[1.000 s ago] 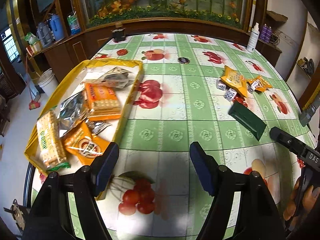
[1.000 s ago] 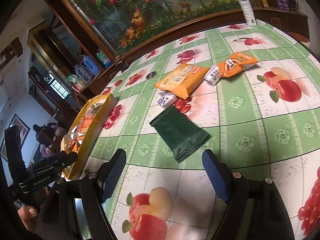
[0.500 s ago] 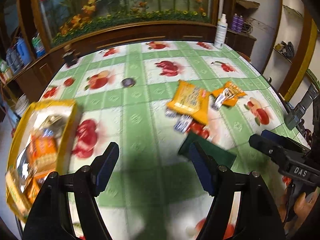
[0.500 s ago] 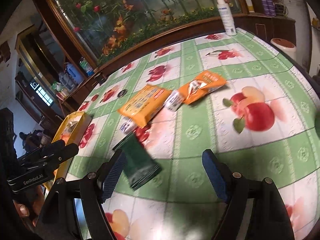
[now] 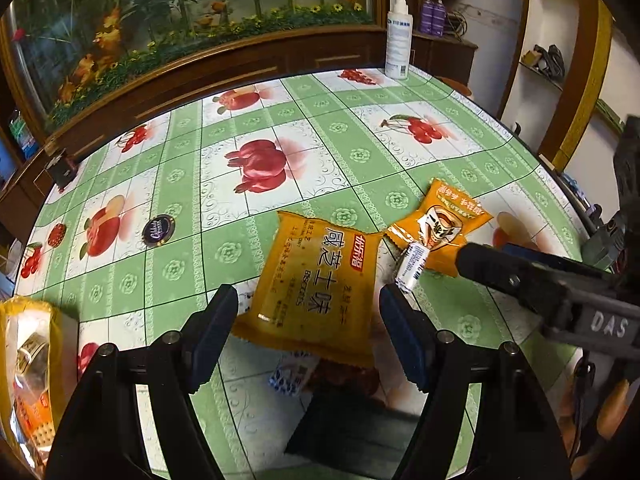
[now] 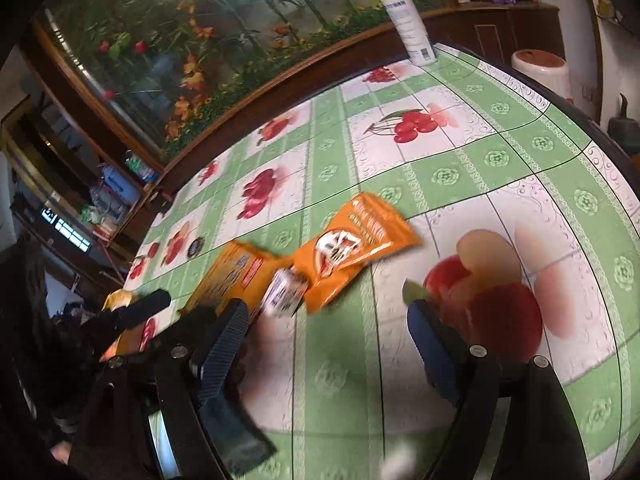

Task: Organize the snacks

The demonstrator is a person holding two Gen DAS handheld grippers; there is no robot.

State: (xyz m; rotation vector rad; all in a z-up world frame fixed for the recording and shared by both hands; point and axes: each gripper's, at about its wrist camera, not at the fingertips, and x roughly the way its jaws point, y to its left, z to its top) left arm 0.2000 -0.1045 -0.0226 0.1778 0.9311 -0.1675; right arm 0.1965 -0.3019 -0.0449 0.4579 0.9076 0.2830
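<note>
My left gripper (image 5: 308, 328) is open and empty, its jaws either side of the near end of a yellow biscuit packet (image 5: 318, 284) lying flat on the table. An orange snack packet (image 5: 440, 226) and a small white wrapped candy (image 5: 412, 266) lie just right of it. A blue-white candy (image 5: 290, 376) and a dark green pouch (image 5: 352, 428) lie below the biscuit packet. My right gripper (image 6: 326, 350) is open and empty, hovering near the orange packet (image 6: 356, 246), the white candy (image 6: 284, 292) and the biscuit packet (image 6: 232, 276). The green pouch (image 6: 236, 436) lies under its left jaw.
A yellow tray (image 5: 24, 364) holding several snacks sits at the table's left edge. A white spray bottle (image 5: 398, 36) stands at the far edge, also in the right wrist view (image 6: 408, 26). A small dark round disc (image 5: 158, 230) lies on the green fruit-print tablecloth (image 5: 280, 128).
Both grippers have swung right, away from the tray and toward the loose snacks. The left one has closed in on the biscuit packet; the right has passed over the green pouch. Both stayed open.
</note>
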